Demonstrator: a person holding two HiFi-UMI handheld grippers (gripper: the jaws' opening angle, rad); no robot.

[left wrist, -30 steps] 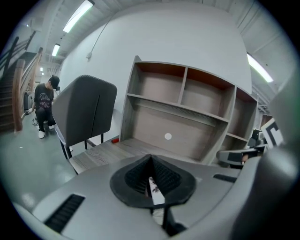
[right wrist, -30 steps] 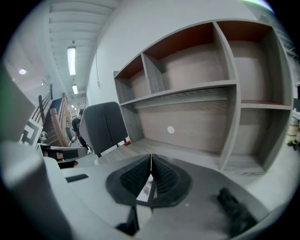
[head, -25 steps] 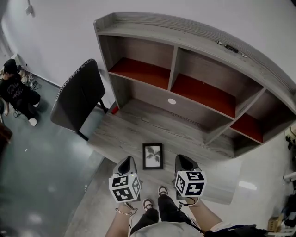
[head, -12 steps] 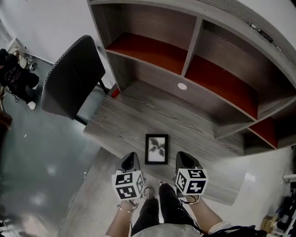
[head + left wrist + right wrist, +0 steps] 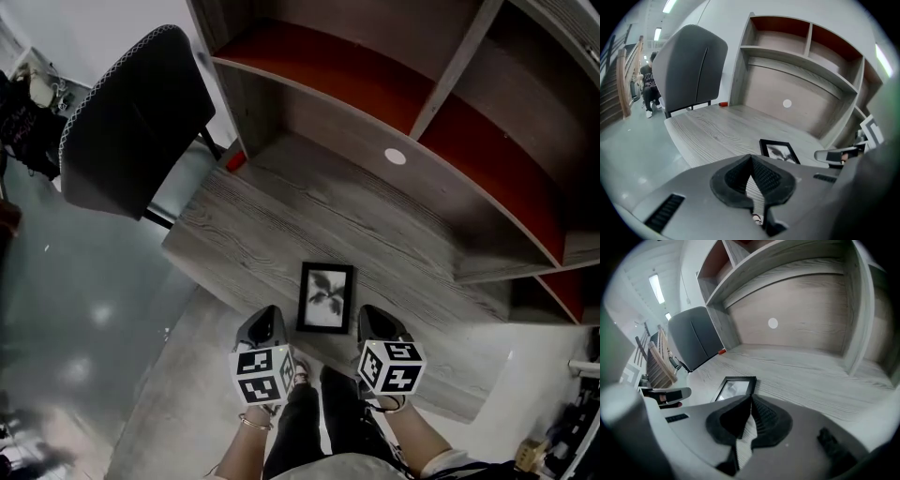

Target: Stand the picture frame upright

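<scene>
A small black picture frame [image 5: 325, 297] with a leaf print lies flat, face up, near the front edge of the grey wooden desk [image 5: 272, 230]. My left gripper [image 5: 265, 324] is shut and empty, just short of the frame's near left corner. The right gripper [image 5: 376, 322] is also shut and empty, beside the frame's near right corner. In the left gripper view the frame [image 5: 780, 151] lies ahead and slightly right of the closed jaws [image 5: 751, 158]. From the right gripper view the frame [image 5: 736, 386] sits ahead and to the left of the closed jaws [image 5: 750, 398].
A dark office chair [image 5: 131, 117] stands at the desk's left end. A hutch with red-backed shelves [image 5: 366, 80] rises at the back, with a white round cap [image 5: 395, 156] in its panel. A small red object [image 5: 234, 160] lies at the back left corner. A person stands far left [image 5: 649, 89].
The head view has moved forward over the desk. Both grippers now flank the frame's near corners more closely. The frame still lies flat.
</scene>
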